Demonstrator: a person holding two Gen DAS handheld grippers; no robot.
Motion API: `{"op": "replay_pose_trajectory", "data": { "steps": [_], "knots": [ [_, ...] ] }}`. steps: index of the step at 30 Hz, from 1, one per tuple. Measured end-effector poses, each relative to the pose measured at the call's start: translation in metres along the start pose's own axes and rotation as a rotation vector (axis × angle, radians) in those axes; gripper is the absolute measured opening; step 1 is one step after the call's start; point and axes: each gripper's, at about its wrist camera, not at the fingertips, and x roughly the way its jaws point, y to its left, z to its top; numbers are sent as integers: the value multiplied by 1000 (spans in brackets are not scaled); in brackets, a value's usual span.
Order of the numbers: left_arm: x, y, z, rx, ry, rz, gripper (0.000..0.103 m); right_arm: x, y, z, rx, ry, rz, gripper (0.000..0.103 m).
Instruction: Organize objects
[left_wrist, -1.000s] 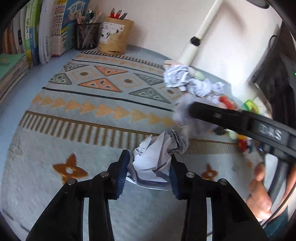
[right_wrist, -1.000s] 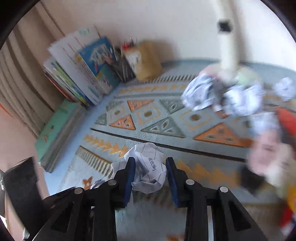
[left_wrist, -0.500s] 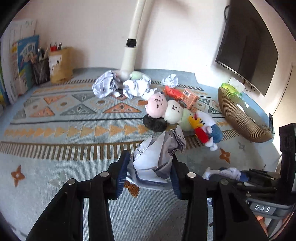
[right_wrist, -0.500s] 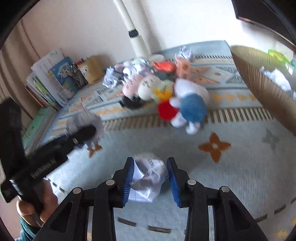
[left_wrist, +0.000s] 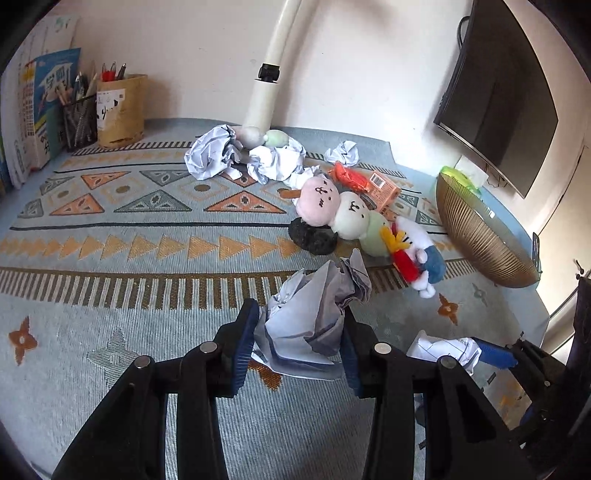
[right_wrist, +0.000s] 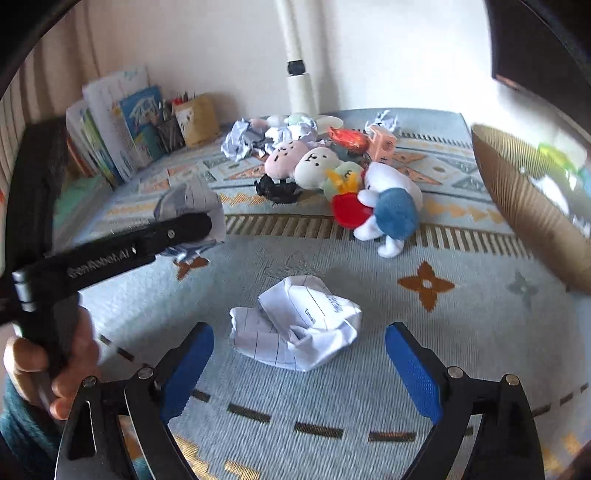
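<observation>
My left gripper (left_wrist: 299, 314) is shut on a crumpled grey-white paper ball (left_wrist: 314, 314), held above the patterned mat (left_wrist: 147, 332). The right wrist view shows that same gripper (right_wrist: 207, 225) and its paper ball (right_wrist: 192, 203) at the left, with a hand (right_wrist: 44, 362) on the handle. My right gripper (right_wrist: 299, 332) has its jaws opening wide. A white lined paper ball (right_wrist: 303, 321) lies on the mat (right_wrist: 369, 387) between the blue pads (right_wrist: 413, 365), touching neither. In the left wrist view this paper ball (left_wrist: 439, 349) sits low at the right.
A golden ribbed basket (left_wrist: 476, 236) stands at the right with a few items inside. Plush toys (left_wrist: 354, 221), an orange box (left_wrist: 384, 186) and more paper balls (left_wrist: 243, 155) lie mid-mat. Pen holders (left_wrist: 118, 107), books (left_wrist: 37, 110), a white lamp post (left_wrist: 266, 92) and a monitor (left_wrist: 498, 92) line the back.
The right gripper has opened and let its paper ball drop onto the mat. Both views have swung from the books toward the toys and the basket. The left gripper keeps its paper ball.
</observation>
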Motion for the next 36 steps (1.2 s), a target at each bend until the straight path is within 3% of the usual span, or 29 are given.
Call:
{"op": "replay_pose_trajectory", "data": {
  "steps": [5, 7, 8, 10, 15, 19, 25, 28, 30, 34, 36],
  "knots": [
    [1, -5, 0, 23, -1, 16, 39, 8, 15, 0, -55, 14, -97, 92],
    [2, -5, 0, 27, 7, 22, 39, 11, 16, 2, -65, 12, -130, 64],
    [2, -6, 0, 28, 7, 24, 39, 11, 16, 2, -63, 11, -129, 63],
    [2, -6, 0, 30, 5, 26, 39, 6, 13, 3, -51, -17, -122, 52],
    [-5, -11, 2, 20, -8, 28, 38, -17, 4, 7, 10, -61, -90, 49],
    [-22, -47, 20, 73, -51, 3, 38, -55, -20, 18, 103, -155, -101, 47],
    [-40, -127, 78, 140, -128, -232, 37, -138, -89, 44, 273, -314, -240, 47],
    [-27, -171, 104, 170, -150, -289, 38, -169, -133, 58, 376, -386, -302, 48],
    [-7, -192, 112, 179, -123, -326, 38, -174, -156, 64, 430, -388, -320, 48],
    [39, -214, 117, 170, -46, -374, 39, -161, -199, 71, 532, -345, -266, 51],
    [59, -219, 118, 150, -5, -388, 52, -153, -214, 75, 555, -323, -210, 59]
  ]
}}
